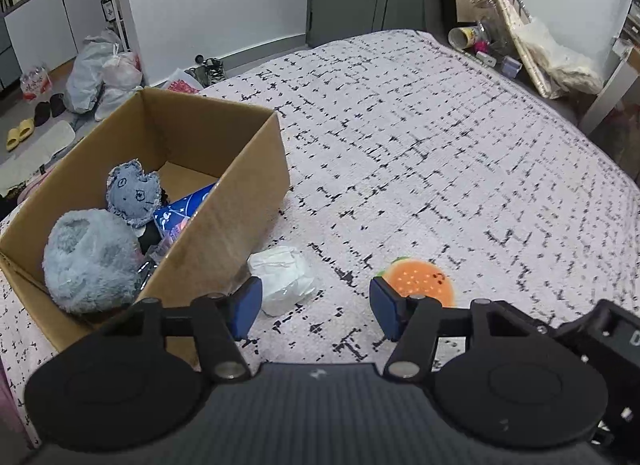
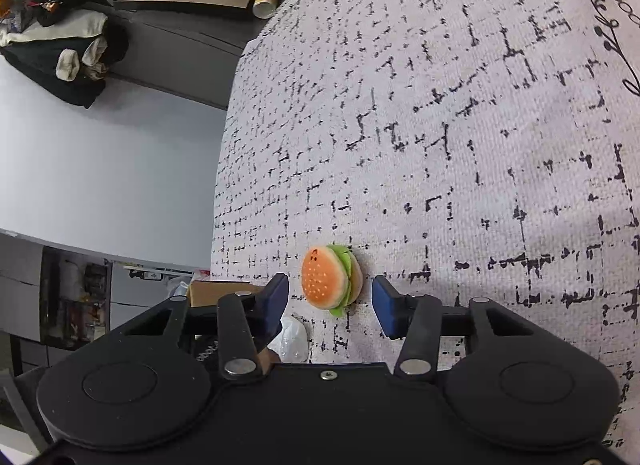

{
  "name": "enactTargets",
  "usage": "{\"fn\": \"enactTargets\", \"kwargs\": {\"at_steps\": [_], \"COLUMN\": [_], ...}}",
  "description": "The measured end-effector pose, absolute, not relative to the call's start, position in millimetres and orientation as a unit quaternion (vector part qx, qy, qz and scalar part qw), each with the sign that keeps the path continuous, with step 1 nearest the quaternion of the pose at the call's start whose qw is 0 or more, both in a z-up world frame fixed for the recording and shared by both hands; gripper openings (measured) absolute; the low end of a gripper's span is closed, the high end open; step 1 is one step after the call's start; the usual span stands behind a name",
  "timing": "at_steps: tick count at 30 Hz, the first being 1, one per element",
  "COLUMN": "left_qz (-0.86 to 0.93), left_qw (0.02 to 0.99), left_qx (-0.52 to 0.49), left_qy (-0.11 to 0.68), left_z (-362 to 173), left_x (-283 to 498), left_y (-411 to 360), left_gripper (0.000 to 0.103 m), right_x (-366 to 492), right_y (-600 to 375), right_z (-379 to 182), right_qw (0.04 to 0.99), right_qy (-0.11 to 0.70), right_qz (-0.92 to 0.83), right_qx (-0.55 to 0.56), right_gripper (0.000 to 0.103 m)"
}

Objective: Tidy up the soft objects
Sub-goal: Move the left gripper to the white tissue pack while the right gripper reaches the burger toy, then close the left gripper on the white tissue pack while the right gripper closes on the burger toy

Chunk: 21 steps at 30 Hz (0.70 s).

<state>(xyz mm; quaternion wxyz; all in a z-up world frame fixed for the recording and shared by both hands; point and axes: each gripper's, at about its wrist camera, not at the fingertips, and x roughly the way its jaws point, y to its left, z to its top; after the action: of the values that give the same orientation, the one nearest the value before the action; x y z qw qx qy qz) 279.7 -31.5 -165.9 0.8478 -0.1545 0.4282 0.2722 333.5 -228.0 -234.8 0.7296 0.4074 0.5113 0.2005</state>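
Nearest the left wrist camera, the left tool (image 1: 315, 307) hangs over the bed (image 1: 440, 145) with its blue pads apart and nothing between them; a crumpled white soft bundle (image 1: 282, 279) lies just beyond its left pad, and the burger plush (image 1: 420, 277) sits just past its right pad. The right tool (image 2: 330, 307) is likewise parted and empty, with the burger plush (image 2: 330, 276) lying on its side on the bedspread just ahead of the gap, not yet touched. The step in hand looks like a reach for a pickup: the right tool probably needs to ease forward until the plush sits between the pads, then close gently, since it will squash. Farther off, only the left view shows the cardboard box (image 1: 240, 201), already holding a fluffy grey plush (image 1: 90, 261) and a denim heart toy (image 1: 132, 193). The right view shows barely a corner of that box, but gives the burger's green lettuce edge clearly.
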Motion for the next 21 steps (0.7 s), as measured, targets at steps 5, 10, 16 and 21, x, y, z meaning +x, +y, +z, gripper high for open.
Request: {"fn": "enactTargets", "kwargs": {"at_steps": [5, 10, 16, 21], "left_qz": [0.285, 0.296, 0.311, 0.319], "left_qw": [0.84, 0.835, 0.832, 0.826], "left_qx": [-0.138, -0.106, -0.072, -0.054], "left_qy": [0.44, 0.45, 0.453, 0.461], "left_z": [-180, -193, -204, -218], "left_x": [285, 293, 300, 304], "left_y": [-30, -30, -36, -38], "left_gripper": [0.059, 0.058, 0.059, 0.059], "right_x": [335, 338, 341, 343], "right_y": [-231, -228, -223, -223], "right_z": [-236, -236, -238, -237], "right_qw": [0.729, 0.73, 0.73, 0.732], "right_qy": [0.51, 0.51, 0.515, 0.513], "right_qz": [0.196, 0.202, 0.203, 0.204], "right_qx": [0.412, 0.408, 0.4, 0.399], "right_gripper": [0.047, 0.047, 0.047, 0.047]}}
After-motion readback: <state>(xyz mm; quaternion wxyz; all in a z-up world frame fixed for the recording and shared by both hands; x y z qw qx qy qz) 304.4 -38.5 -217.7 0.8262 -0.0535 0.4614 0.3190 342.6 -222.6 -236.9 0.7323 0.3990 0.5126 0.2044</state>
